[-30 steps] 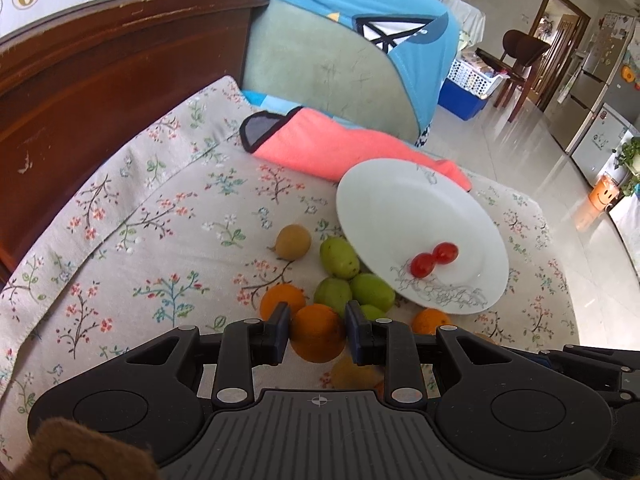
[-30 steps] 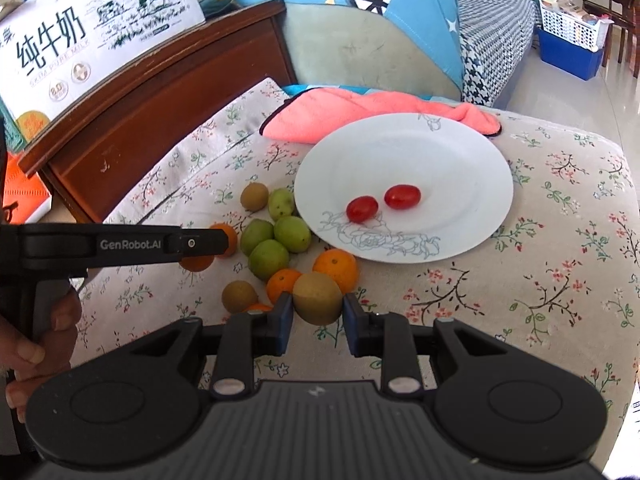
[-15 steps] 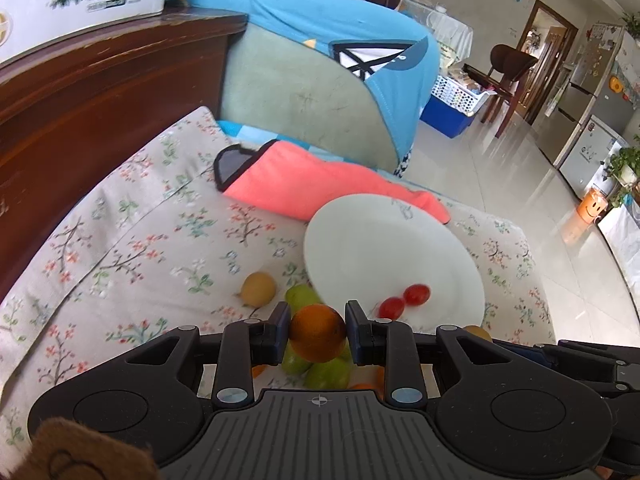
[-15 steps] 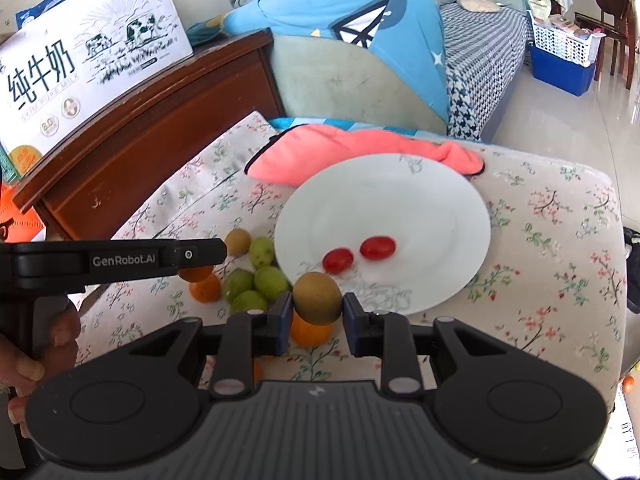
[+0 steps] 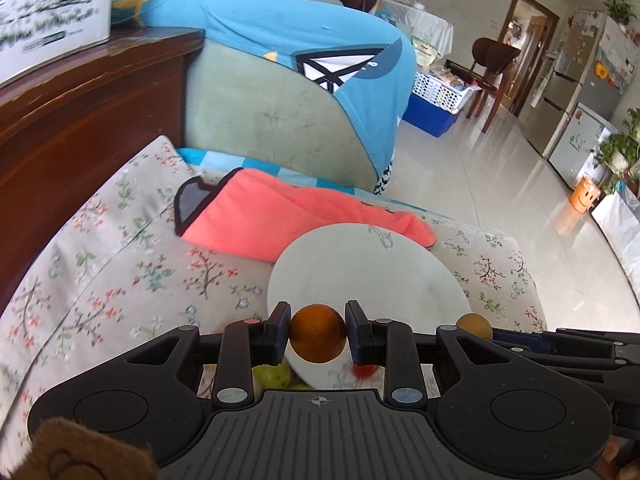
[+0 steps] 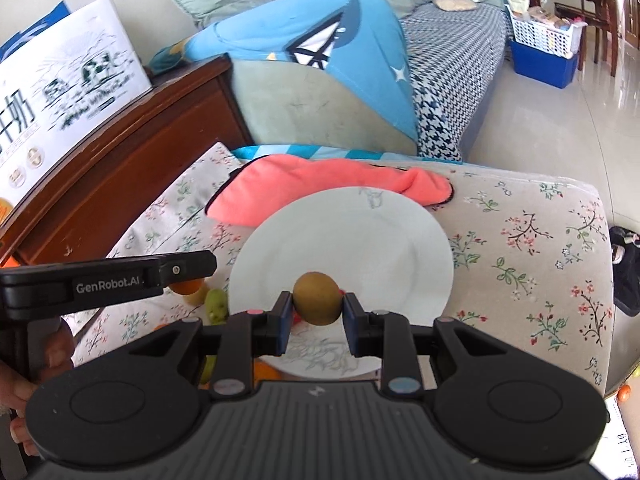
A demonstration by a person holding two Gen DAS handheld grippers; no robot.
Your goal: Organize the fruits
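Clamping an orange, the left gripper mirrors the right gripper pinching a kiwi.

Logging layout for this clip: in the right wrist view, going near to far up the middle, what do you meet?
Brown kiwi held in the right gripper → white round plate → coral-pink folded cloth → green cushion under a blue cover.

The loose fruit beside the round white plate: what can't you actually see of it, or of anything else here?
- Left wrist view: the black left gripper and its round orange fruit cover most of the pile; only a green fruit and a red cherry tomato peek out.
- Right wrist view: the right gripper and its brown kiwi hide the tomatoes on the round white plate.
- The milk carton's print is blurred and cut off.
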